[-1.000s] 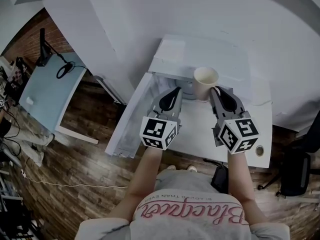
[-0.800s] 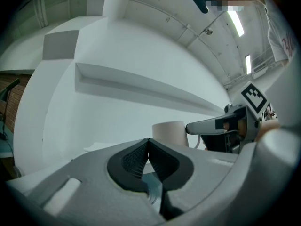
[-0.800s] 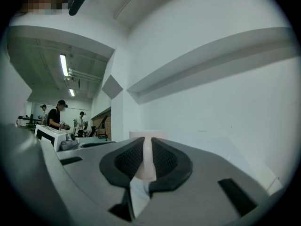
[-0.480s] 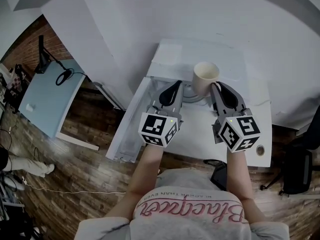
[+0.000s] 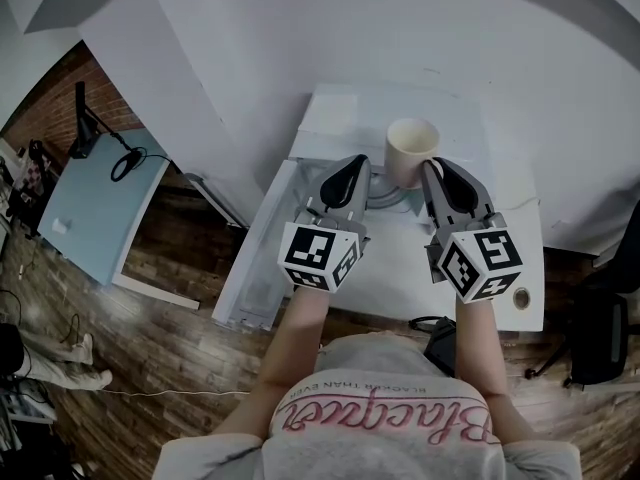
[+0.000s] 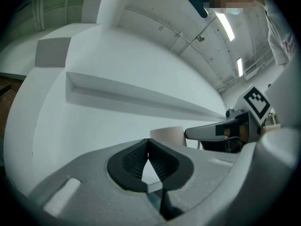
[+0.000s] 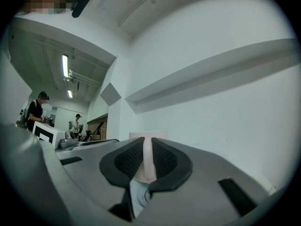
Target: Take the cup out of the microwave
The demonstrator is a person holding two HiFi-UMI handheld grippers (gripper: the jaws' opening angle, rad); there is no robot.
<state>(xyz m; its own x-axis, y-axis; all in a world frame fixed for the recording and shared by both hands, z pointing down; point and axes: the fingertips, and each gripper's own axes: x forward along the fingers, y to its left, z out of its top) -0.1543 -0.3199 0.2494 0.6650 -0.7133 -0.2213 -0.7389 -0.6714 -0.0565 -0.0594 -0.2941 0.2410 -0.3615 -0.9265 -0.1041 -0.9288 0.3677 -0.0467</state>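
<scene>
A cream cup [image 5: 411,149] hangs in front of the white microwave's [image 5: 345,108] open cavity. My right gripper [image 5: 432,174] is shut on its handle side; in the right gripper view a pale strip of the cup [image 7: 147,155] sits pinched between the black pads, and the gripper [image 7: 148,160] points at a white wall. My left gripper [image 5: 351,165] floats just left of the cup, apart from it. Its pads [image 6: 137,160] meet at the tips with nothing between them. From the left gripper view the cup [image 6: 167,135] shows beyond the gripper [image 6: 148,144].
The microwave door [image 5: 262,248] swings open to the left, low beside my left arm. A white table [image 5: 525,253] carries the microwave. A pale blue desk [image 5: 95,193] stands at far left, a black chair [image 5: 600,338] at right. People [image 7: 35,109] stand far off.
Both grippers have risen a little, and the cup has come up with the right one. The jaws have kept their states.
</scene>
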